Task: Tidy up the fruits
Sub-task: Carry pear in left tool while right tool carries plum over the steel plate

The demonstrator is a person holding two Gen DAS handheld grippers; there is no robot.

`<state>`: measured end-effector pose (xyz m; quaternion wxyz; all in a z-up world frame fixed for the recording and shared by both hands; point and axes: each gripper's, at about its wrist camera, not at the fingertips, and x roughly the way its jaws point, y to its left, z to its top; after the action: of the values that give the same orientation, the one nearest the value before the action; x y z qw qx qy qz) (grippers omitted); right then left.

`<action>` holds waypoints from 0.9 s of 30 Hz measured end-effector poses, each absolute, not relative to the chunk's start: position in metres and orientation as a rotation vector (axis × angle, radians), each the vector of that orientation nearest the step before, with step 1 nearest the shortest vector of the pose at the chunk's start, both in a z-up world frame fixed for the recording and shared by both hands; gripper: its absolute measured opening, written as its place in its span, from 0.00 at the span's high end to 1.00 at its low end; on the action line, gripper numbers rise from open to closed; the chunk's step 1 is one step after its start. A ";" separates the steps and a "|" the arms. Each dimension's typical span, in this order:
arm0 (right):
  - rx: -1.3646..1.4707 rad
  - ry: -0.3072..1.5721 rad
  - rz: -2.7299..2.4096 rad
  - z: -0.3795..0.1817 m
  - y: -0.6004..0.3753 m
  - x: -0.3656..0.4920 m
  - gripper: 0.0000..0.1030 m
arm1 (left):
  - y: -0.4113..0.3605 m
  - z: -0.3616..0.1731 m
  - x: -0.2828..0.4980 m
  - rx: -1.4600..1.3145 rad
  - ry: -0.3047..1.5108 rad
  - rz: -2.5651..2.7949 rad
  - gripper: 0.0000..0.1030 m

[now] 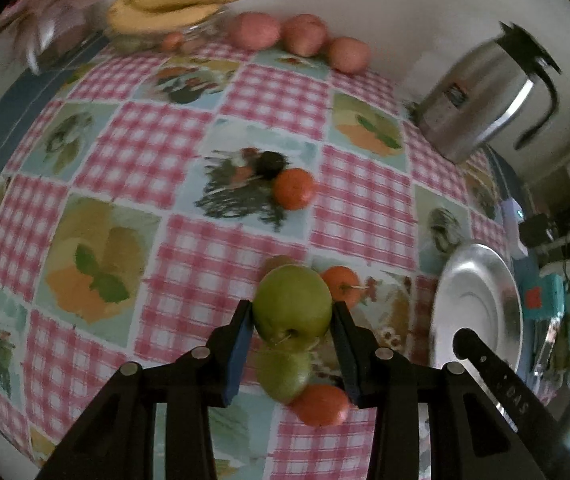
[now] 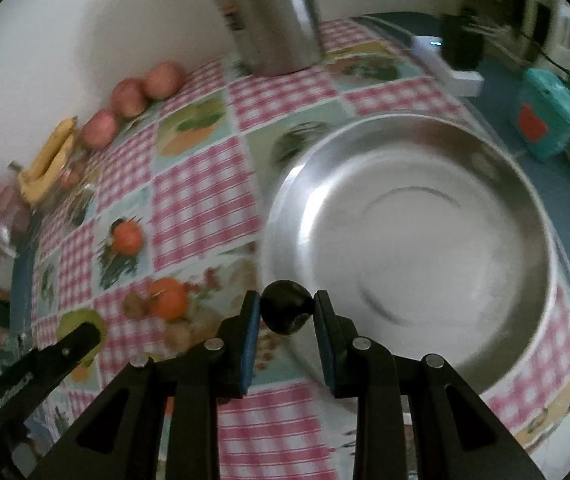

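Green apple (image 1: pixel 292 304) was pinched between left gripper (image 1: pixel 292 334) pads, lifted above checked tablecloth (image 1: pixel 141 152). Dark round fruit (image 2: pixel 286 307) was clamped by right gripper (image 2: pixel 287 320), at steel bowl (image 2: pixel 533 184) rim.

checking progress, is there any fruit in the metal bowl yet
No, the bowl is bare inside in the right wrist view; the dark fruit is held in the right tool at its rim.

White lettering on each neighbouring claw (image 1: pixel 517 400) arm is too blurred to read
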<state>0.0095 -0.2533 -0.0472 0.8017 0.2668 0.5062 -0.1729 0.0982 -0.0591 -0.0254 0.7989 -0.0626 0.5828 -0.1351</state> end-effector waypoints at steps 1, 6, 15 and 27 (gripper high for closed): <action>0.575 1.082 -0.388 -0.047 -0.258 0.007 0.73 | -0.064 -0.024 0.098 -0.126 1.246 -0.302 0.59; 0.609 1.056 -0.459 -0.045 -0.280 -0.007 0.73 | -0.103 -0.016 0.083 -0.046 1.210 -0.405 0.59; 0.621 0.985 -0.572 -0.031 -0.310 -0.034 0.72 | -0.169 -0.012 0.054 0.075 1.146 -0.589 0.59; 0.663 0.990 -0.625 -0.040 -0.331 -0.046 0.72 | -0.213 -0.036 0.030 0.229 1.142 -0.659 0.59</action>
<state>-0.0463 -0.3308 -0.0400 0.7821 0.3072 0.4584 -0.2896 0.0300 -0.2126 -0.0359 0.7844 0.1059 0.5294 -0.3053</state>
